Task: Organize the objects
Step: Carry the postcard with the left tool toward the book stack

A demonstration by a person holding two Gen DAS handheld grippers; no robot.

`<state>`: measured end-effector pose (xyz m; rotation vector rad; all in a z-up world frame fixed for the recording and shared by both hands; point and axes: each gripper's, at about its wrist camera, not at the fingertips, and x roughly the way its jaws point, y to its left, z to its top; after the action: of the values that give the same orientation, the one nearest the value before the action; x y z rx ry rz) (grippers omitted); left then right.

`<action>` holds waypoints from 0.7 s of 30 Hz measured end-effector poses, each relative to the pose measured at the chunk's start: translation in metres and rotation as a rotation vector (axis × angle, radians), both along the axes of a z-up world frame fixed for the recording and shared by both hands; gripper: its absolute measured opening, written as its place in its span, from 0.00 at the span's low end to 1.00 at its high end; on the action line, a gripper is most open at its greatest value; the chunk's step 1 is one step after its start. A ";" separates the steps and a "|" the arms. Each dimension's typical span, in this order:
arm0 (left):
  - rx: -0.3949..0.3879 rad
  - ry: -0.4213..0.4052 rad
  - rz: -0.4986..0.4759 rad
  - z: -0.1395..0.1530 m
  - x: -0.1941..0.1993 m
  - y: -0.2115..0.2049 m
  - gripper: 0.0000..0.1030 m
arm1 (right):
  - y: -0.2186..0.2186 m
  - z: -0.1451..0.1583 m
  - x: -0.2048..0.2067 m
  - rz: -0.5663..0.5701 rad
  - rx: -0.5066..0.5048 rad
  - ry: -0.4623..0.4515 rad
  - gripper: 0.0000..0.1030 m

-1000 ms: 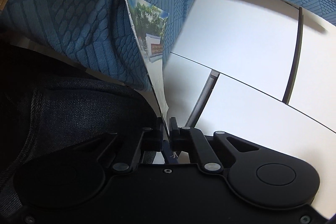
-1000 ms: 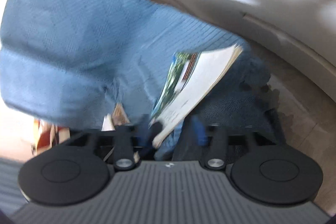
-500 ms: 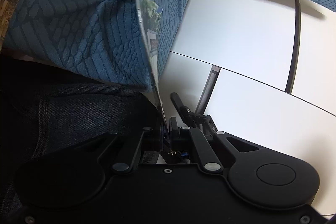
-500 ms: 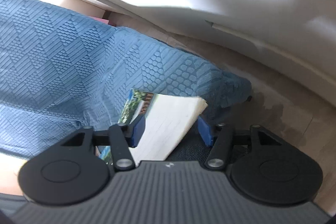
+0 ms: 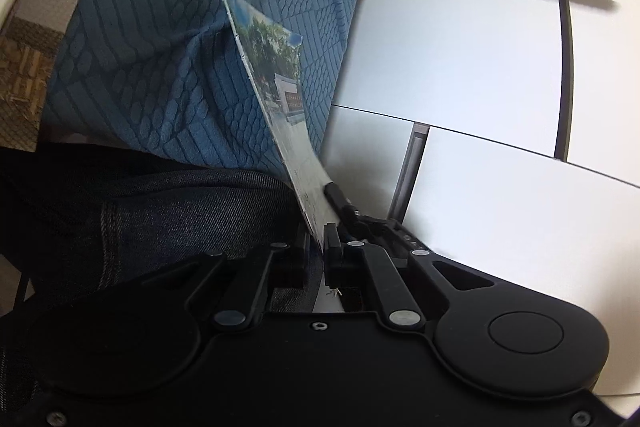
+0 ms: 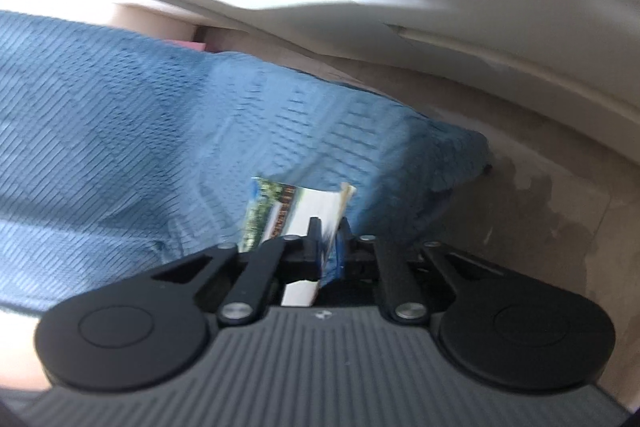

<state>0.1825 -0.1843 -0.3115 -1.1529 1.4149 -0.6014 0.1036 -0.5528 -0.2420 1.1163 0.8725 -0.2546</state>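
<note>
Your left gripper (image 5: 316,247) pinches the booklet (image 5: 276,75) edge-on against the blue bedspread (image 5: 160,75). Only the right view shows your right gripper (image 6: 329,251), jaws just closed on the booklet's pages above the bedspread.

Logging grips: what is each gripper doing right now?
Left gripper: shut on the booklet.
Right gripper: just closed, now shut on the booklet.

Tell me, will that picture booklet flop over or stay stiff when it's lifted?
Probably a bit floppy: the booklet already curves above the left gripper. It looks thin, so likely light. The right gripper has just closed on it too, which should help hold it flat.
</note>
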 end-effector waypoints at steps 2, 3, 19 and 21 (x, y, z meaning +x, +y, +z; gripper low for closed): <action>0.017 -0.016 0.000 0.010 -0.001 0.004 0.06 | 0.006 0.013 0.001 0.027 -0.026 -0.025 0.06; 0.022 -0.024 -0.001 0.014 -0.001 0.007 0.06 | 0.007 0.019 0.001 0.037 -0.034 -0.038 0.05; 0.019 -0.221 0.039 0.113 0.005 0.087 0.08 | 0.084 0.122 0.013 0.185 -0.112 -0.270 0.05; 0.033 -0.254 0.046 0.128 0.007 0.103 0.08 | 0.099 0.133 0.018 0.211 -0.122 -0.298 0.05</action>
<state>0.1890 -0.0817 -0.1831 -1.0403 1.1748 -0.6646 0.1216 -0.4540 -0.1093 0.9115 0.6919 0.0338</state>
